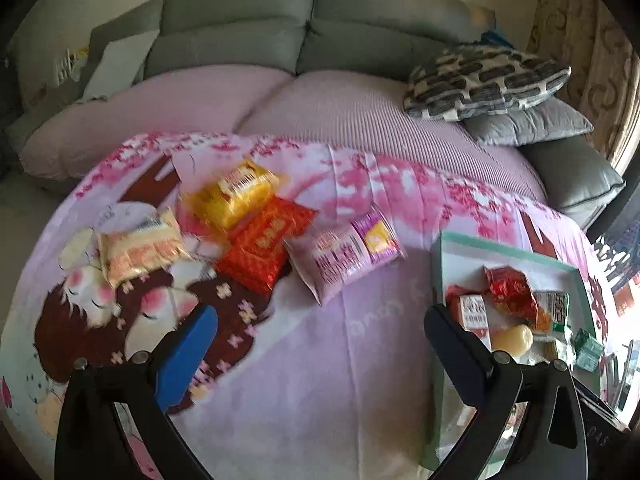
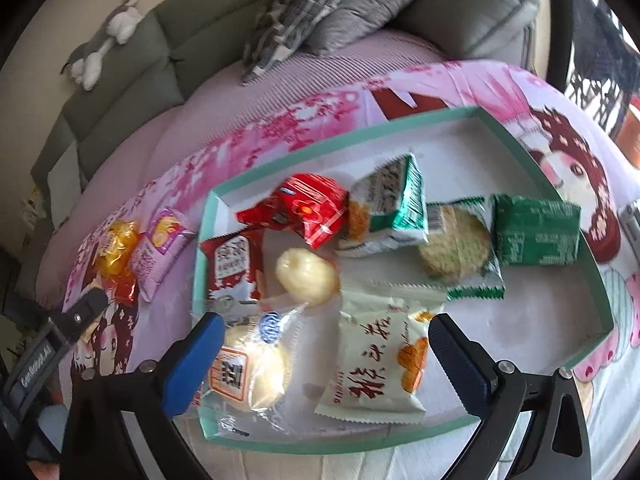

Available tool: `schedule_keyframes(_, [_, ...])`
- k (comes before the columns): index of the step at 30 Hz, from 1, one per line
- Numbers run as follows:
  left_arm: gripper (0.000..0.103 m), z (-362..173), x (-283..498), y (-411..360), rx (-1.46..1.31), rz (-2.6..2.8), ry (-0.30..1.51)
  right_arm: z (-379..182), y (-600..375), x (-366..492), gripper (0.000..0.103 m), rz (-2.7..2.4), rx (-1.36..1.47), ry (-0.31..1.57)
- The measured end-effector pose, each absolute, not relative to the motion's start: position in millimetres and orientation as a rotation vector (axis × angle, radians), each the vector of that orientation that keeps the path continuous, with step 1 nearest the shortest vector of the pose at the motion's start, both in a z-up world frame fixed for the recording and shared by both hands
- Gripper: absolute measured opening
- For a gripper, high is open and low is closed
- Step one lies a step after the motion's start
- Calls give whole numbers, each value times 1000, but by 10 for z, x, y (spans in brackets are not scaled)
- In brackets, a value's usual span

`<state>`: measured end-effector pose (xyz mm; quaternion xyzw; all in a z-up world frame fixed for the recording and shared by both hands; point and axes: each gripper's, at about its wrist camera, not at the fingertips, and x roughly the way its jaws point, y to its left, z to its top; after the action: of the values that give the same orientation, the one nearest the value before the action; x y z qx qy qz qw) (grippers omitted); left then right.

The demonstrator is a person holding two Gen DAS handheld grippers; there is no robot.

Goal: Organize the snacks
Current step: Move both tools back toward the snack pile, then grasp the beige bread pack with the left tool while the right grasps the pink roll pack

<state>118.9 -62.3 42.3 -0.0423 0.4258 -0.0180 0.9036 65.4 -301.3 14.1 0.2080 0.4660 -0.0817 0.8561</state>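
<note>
Snacks in two groups. First group inside a shallow tray with a teal rim, lying on a printed pink cloth spread over a sofa.

Right gripper hangs over the tray's near end, fingers spread as wide as they go, nothing gripped. Between the fingers: a cream packet with red characters, not touched by either pad. Against the left finger: a clear-wrapped round cake. Beyond the fingertips: a loose pale round sweet, a red-and-white packet, a crumpled red packet, a green-and-white packet, a round cracker in green-edged wrap, a dark green packet farthest right.

Second group loose on the cloth, beyond the left gripper. Its fingers likewise fully apart and empty, only bare cloth between them. Ahead of the left finger: a pale orange-and-cream packet, a yellow packet, a red packet. Ahead of the gap: a pink packet. The tray sits just behind the right finger.

On the sofa, well beyond: a patterned cushion on a grey cushion.
</note>
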Motion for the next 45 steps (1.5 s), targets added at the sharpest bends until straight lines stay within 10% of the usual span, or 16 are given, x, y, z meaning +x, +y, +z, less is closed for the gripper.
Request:
schedule_keyframes(24, [103,540,1470,1179,-289,195,793,516,-2426,792,103,-37,341,850])
schedule_keyframes(45, [103,35,2063,1378,-392,140,976,177,-1627,2300,103,-24,423,1171])
